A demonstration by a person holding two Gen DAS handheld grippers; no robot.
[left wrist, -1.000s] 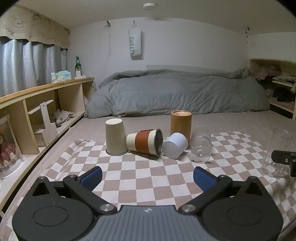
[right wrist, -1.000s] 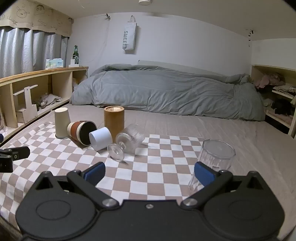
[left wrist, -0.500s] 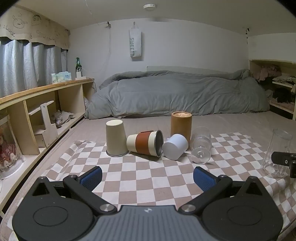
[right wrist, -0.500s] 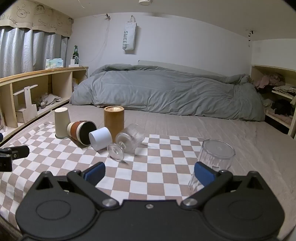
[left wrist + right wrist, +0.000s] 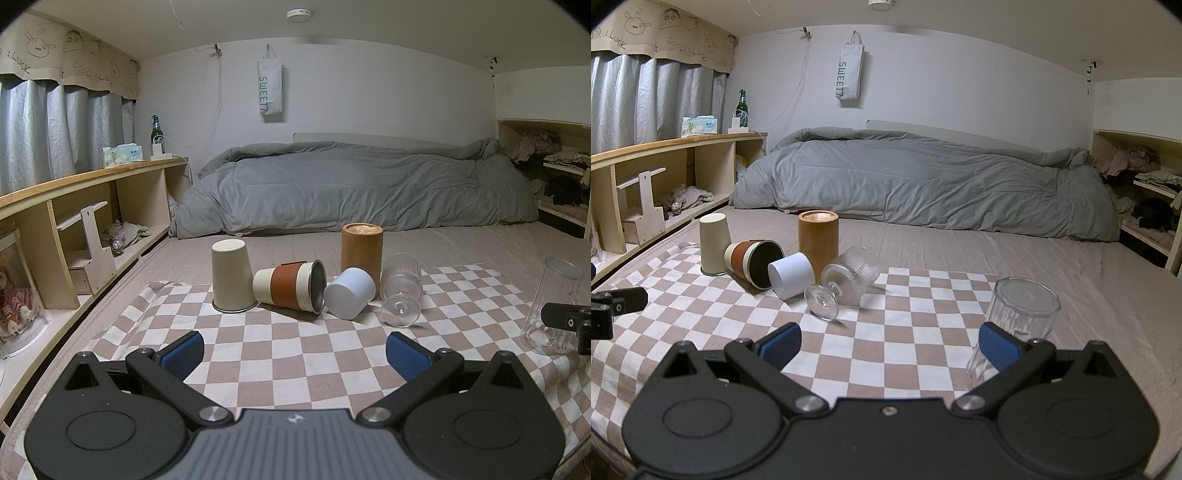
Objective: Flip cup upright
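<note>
Comparing with a second ago, you have changed almost nothing: both the left gripper (image 5: 294, 349) and right gripper (image 5: 889, 342) hover with jaws spread and empty, cups untouched on the checkered cloth (image 5: 280, 354), the clear tumbler (image 5: 1015, 325) inverted nearest your right jaws.

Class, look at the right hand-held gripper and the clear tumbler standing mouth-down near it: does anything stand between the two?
Nothing visible does. The clear tumbler stands alone on the checked cloth, just beyond the right finger of the open right hand-held gripper. The ribbed glass lies off to the left, clear of that path.
</note>
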